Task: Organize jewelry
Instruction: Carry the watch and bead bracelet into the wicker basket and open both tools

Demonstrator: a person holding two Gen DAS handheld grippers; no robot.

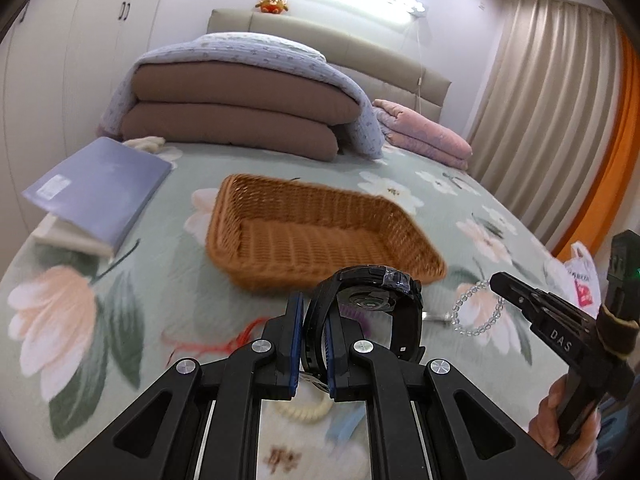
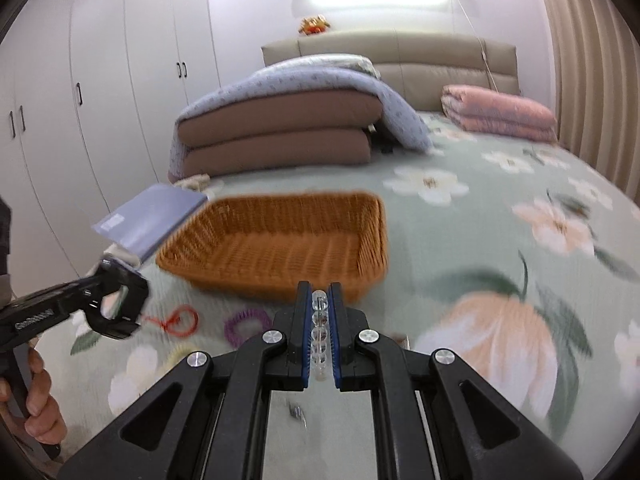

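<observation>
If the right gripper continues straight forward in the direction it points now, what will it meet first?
Probably the near wall of the wicker basket, just beyond the right gripper, which holds a clear bead bracelet. Depth is uncertain.

Right gripper (image 2: 320, 316) clamps a clear glass-bead bracelet (image 2: 320, 334) above the floral bedspread (image 2: 500, 240).
An orange-brown rectangular woven basket (image 2: 280, 248) sits just ahead; the left gripper (image 2: 120, 300) holds a black wristwatch (image 2: 116, 312).

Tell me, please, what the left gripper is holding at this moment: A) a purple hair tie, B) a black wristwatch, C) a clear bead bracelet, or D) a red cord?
B: in the left wrist view the left gripper is shut on the strap of the black wristwatch; the clear bead bracelet sits in the right gripper.
</observation>
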